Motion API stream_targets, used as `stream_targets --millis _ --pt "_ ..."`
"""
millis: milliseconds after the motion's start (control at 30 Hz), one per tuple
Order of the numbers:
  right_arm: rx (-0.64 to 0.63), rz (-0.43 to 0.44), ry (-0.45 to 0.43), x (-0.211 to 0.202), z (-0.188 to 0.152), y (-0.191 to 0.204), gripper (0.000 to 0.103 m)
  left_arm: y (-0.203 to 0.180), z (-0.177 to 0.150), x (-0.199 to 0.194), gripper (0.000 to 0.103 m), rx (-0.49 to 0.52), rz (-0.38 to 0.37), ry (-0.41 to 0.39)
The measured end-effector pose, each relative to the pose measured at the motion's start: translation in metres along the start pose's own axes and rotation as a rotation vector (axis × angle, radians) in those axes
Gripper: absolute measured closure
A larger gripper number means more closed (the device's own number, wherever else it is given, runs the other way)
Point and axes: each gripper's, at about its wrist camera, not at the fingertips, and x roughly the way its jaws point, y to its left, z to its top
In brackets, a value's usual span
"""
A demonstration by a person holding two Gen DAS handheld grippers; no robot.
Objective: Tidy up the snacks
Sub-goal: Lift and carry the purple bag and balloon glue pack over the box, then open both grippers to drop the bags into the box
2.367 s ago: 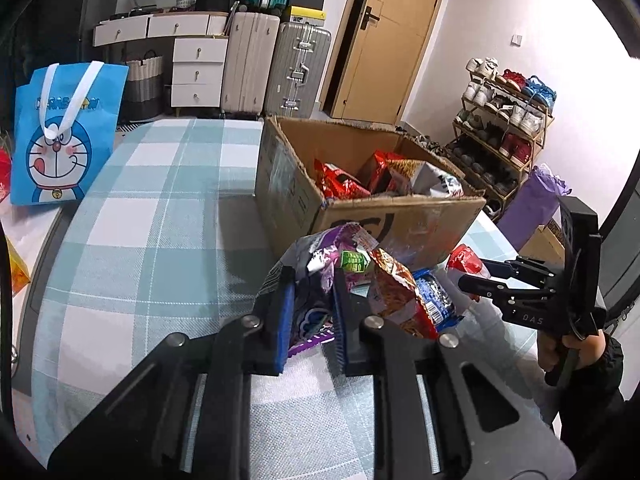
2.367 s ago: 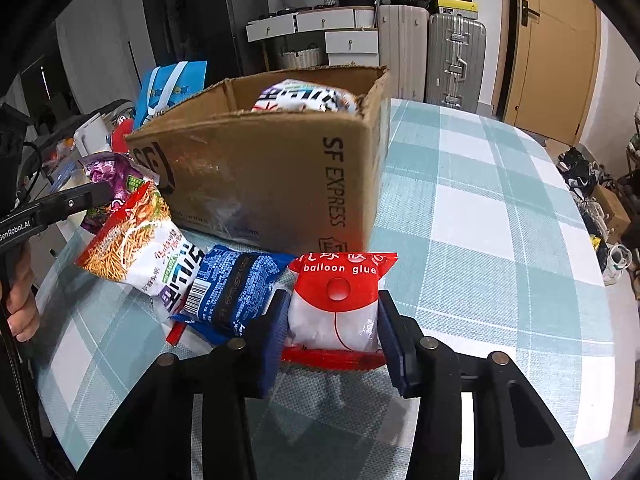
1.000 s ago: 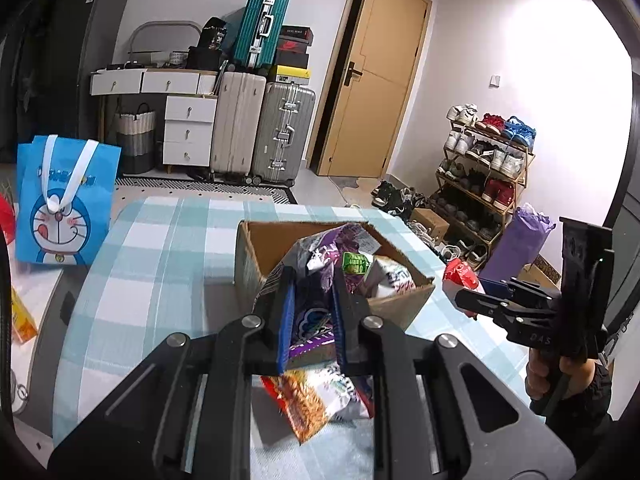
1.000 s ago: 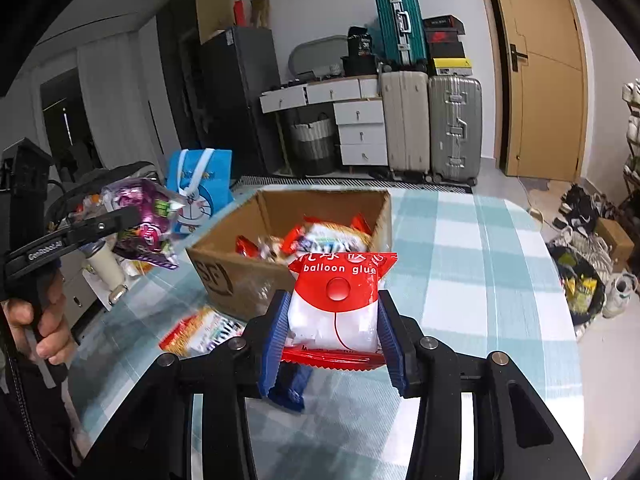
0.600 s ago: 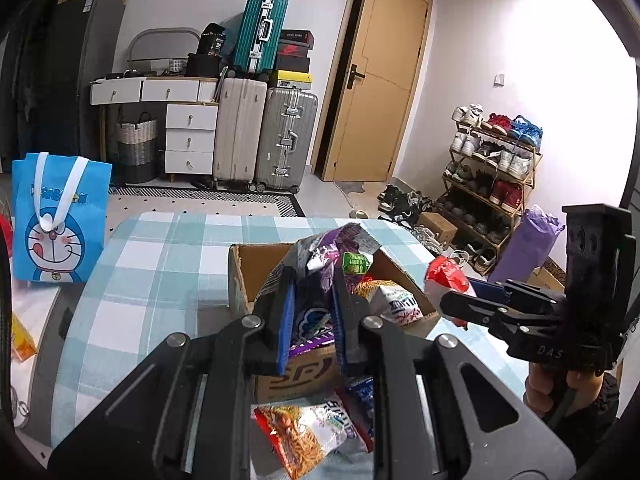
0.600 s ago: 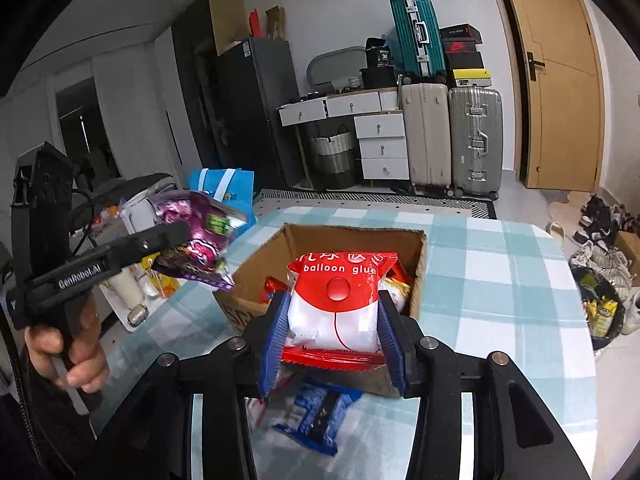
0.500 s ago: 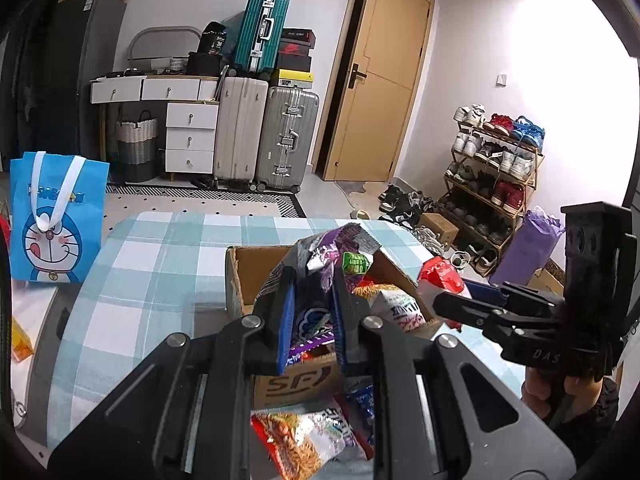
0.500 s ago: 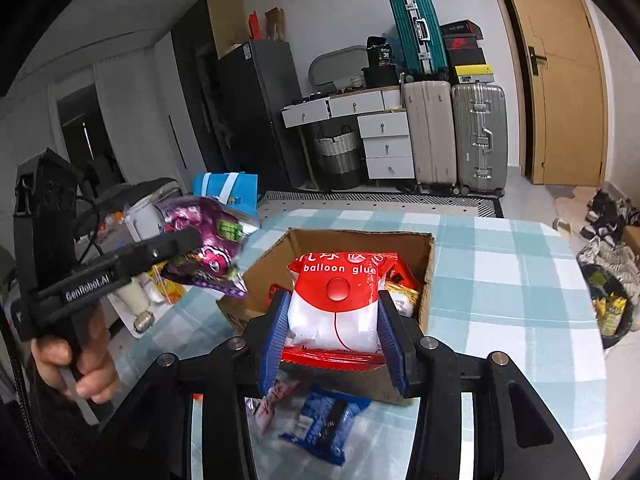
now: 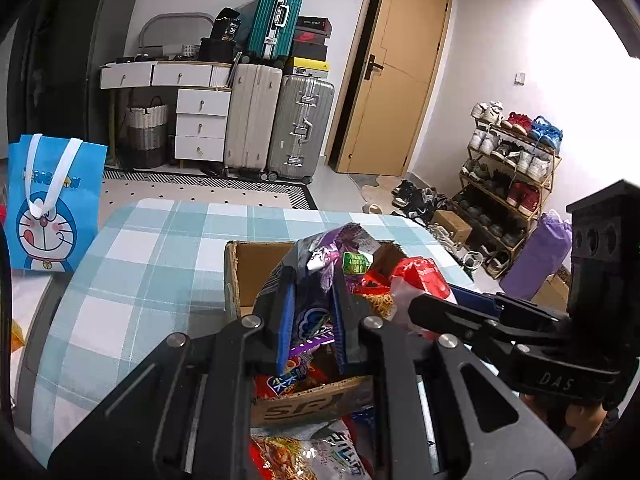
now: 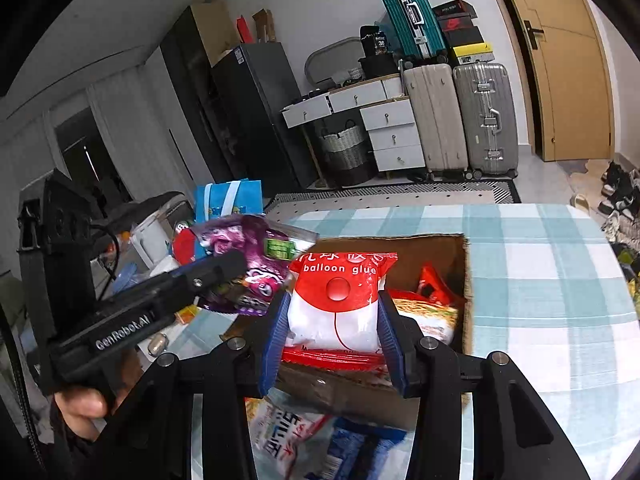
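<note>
the left tongs [image 9: 310, 312] are closed tight on a purple snack bag [image 9: 320, 280], the blue pads pinching its lower part while its crumpled top sticks up between them. the bag hangs over the open cardboard box [image 9: 240, 276], above the near left corner of the opening. in the right wrist view the same purple snack bag [image 10: 248, 256] shows to the left of the box, clamped at the tip of the left tongs [image 10: 224, 268], with the person's hand [image 10: 80, 404] on the handle below.

the right tongs [image 10: 332, 328] are clamped on a red and white "balloon glue" packet [image 10: 340, 304], one blue pad pressed to each side of it. the packet is upright and hangs over the near part of the cardboard box [image 10: 464, 280]. from the left wrist view, the right tongs [image 9: 436, 304] reach in from the right with the red and white packet [image 9: 416, 280] over the right side of the box.

inside the box lie several snack packs, among them a noodle snack bag [image 10: 428, 312] and a red packet [image 10: 436, 284]. the box stands on a worktop covered with a blue and white checked cloth [image 10: 540, 280]. in front of the box, on the cloth, lie a noodle snack bag with white and orange print [image 9: 308, 456] and a blue snack pack [image 10: 360, 452], just beside each other. a blue doraemon tote bag [image 9: 52, 204] stands off the left edge of the worktop.
</note>
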Motion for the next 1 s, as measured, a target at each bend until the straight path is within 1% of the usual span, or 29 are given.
stream_targets --millis 133,300,633,867,967,1000 --pt "-0.002 0.012 0.012 0.013 0.001 0.005 0.059 0.001 -0.004 0.011 0.089 0.007 0.019 0.012" --pt "-0.008 0.005 0.028 0.028 0.001 0.006 0.059 0.001 -0.008 0.024 0.089 0.024 0.043 0.029" --pt "-0.002 -0.012 0.066 0.053 0.0 -0.003 0.059 0.005 -0.017 0.048 0.088 0.032 0.047 0.078" --pt "-0.029 -0.031 0.066 0.058 0.0 -0.004 0.059 0.002 -0.019 0.05 0.088 0.05 0.048 0.092" --pt "-0.064 -0.045 0.048 0.053 0.0 0.0 0.055 0.001 -0.021 0.046 0.082 0.065 0.056 0.092" --pt "-0.073 -0.049 0.038 0.049 -0.001 0.002 0.05 0.002 -0.02 0.044 0.075 0.064 0.059 0.094"
